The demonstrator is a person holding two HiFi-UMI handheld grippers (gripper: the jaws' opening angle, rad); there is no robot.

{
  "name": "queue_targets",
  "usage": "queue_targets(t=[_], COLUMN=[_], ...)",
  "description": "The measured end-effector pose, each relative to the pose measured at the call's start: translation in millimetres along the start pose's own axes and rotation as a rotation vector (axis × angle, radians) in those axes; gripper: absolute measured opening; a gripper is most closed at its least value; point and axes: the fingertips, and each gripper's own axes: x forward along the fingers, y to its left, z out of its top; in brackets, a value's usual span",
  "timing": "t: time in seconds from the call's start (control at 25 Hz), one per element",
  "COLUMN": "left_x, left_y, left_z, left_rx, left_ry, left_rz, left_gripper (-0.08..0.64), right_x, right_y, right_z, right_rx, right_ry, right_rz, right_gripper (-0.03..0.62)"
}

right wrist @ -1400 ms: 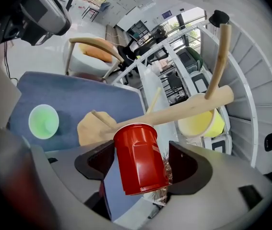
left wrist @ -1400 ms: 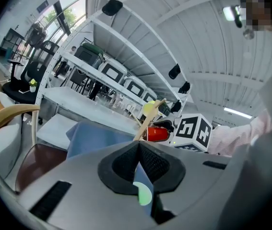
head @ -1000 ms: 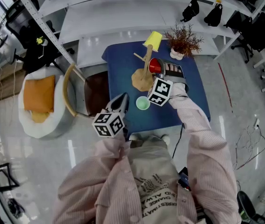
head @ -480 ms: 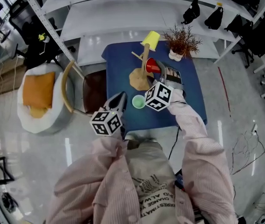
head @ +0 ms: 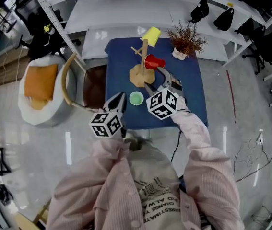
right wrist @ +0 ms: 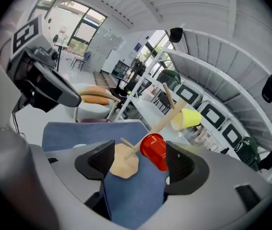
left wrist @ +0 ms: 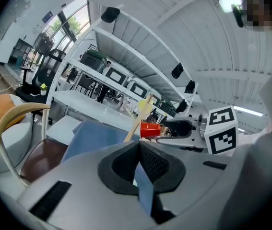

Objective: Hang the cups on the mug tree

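Observation:
The wooden mug tree stands on the blue table. A yellow cup hangs on its top peg and a red cup on a lower one. A green cup sits on the table near the front edge. My right gripper is open just short of the red cup, which shows beyond its jaws without touching them. The right gripper holds nothing. My left gripper hovers left of the green cup; in its own view the left gripper is shut and empty.
A dried plant in a pot stands at the table's far right corner. A wooden chair and a white beanbag with an orange cushion lie to the left. White shelving runs behind the table.
The right gripper has let go of the red cup and drawn back toward me; the cup stays on its peg. The left gripper has barely moved.

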Motion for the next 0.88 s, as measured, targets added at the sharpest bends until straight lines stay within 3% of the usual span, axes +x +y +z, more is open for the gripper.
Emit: queue_targets(t=[0.28,0.52,0.88], left_x=[-18.2,-39.2,-59.0], left_y=[-9.5,-17.2,-20.9], left_z=[-18.9,-46.0,-75.5], left_rx=[-0.027,-0.069,-0.096], left_ry=[-0.022,-0.028,-0.024], left_rz=[0.075,0.131,0.203], left_gripper=[-0.002,-0.002,-0.002], right_x=[-14.7,-19.0,-17.9], right_y=[26.9,72.5,118.7], right_z=[-14.3,-39.9,-63.6], right_rx=[0.121,0.351,0.465], right_ry=[-0.057,-0.093,-0.101], right_rz=[0.128,0.315,0.430], right_gripper=[0.316,0.316,0.316])
